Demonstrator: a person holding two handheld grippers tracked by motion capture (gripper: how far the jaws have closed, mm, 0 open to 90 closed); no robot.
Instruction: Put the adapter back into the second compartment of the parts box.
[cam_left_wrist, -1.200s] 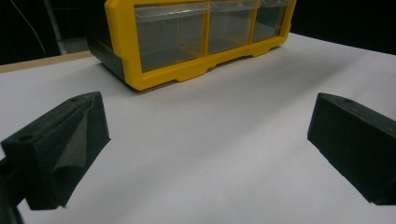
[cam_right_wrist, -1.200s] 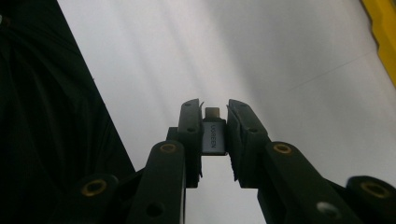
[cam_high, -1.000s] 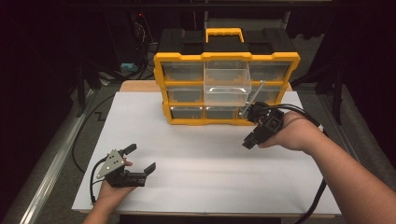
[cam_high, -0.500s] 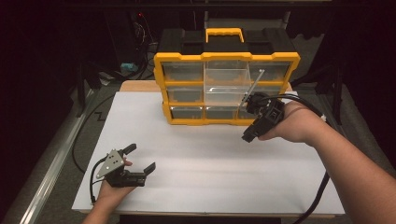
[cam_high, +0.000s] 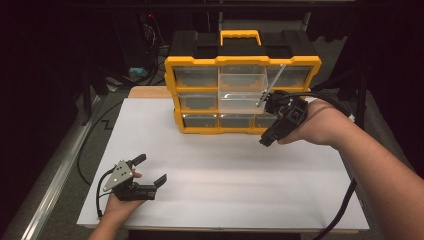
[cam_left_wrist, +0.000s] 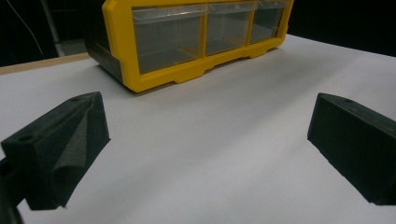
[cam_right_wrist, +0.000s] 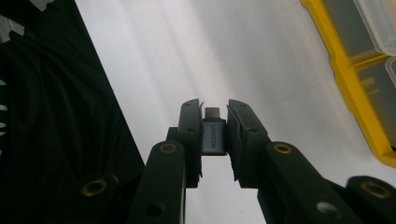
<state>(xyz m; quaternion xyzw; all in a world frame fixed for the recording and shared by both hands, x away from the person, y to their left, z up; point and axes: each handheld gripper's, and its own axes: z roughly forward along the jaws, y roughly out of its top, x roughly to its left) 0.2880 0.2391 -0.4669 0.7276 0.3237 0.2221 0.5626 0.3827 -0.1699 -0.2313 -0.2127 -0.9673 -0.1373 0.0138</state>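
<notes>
right tongs pinched a grey adapter near the organizer; left tongs sat spread at the counter's near-left corner.

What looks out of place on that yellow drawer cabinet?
One clear drawer in the middle of the yellow organizer is pulled well out while the others sit flush. Beside it, the right gripper is clamped on a small grey adapter. The left gripper rests open on the white table.

Black two-jaw tools with brass-coloured screws, grey three-cornered plate, trailing black cables.
</notes>
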